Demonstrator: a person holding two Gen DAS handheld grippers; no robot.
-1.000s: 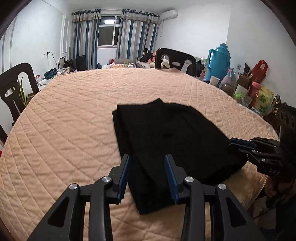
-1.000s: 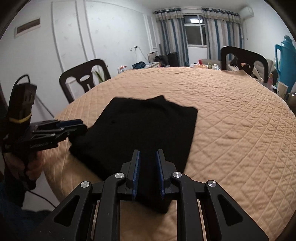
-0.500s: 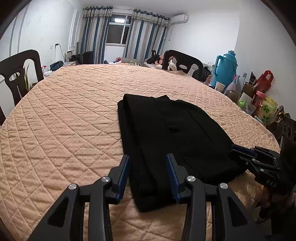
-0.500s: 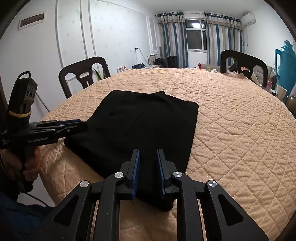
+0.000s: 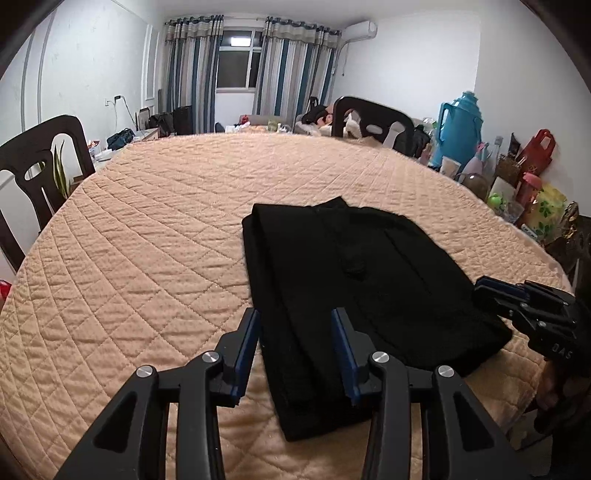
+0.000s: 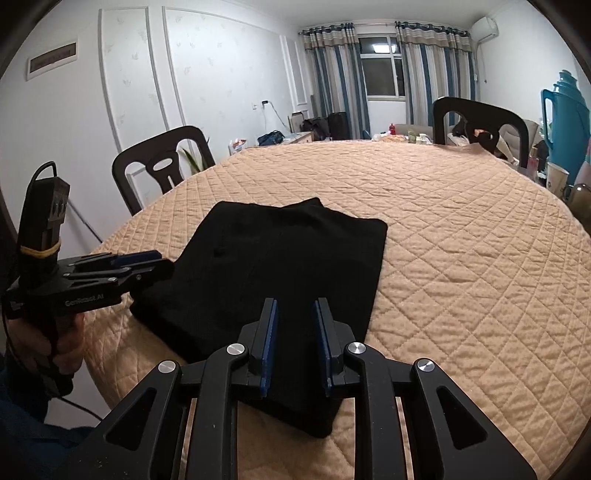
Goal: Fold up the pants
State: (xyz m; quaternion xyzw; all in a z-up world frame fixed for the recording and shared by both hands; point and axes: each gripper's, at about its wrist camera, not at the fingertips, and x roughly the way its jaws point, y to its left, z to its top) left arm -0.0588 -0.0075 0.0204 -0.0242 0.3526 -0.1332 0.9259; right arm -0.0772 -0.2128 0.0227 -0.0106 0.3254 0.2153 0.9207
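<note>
A: While both tools sit at the near rim, how many garments are there?

B: One. A single pair of black pants (image 5: 354,295), folded flat into a layered rectangle, lies on the quilted peach table cover (image 5: 155,236) straight ahead of the two tools.

A: And the left gripper (image 5: 295,325)?

B: Its two blue-padded fingers (image 5: 248,334) are spread wide. The near left corner of the pants lies in the gap between them, but from the left wrist view I cannot tell whether the pads touch the cloth.

A: The right gripper (image 6: 294,314)?

B: Its fingers stand apart too, with a narrower gap, and the near right corner of the pants shows between them. No cloth is visibly pinched. In the left wrist view the same tool (image 5: 491,291) sits at the right edge of the fabric, its tip at the hem.

A: What else can you count?

B: Two dark chairs in the right wrist view: one chair (image 6: 162,162) beyond the left gripper, to the left, and a second chair (image 6: 480,118) across the table, ahead and to the right. One teal thermos jug (image 5: 460,125) stands off to the right of the left tool, among bottles and bags that I cannot count reliably. Two pairs of striped curtains (image 5: 295,70) frame one window straight ahead, and one air conditioner (image 5: 356,31) hangs to their right.
</note>
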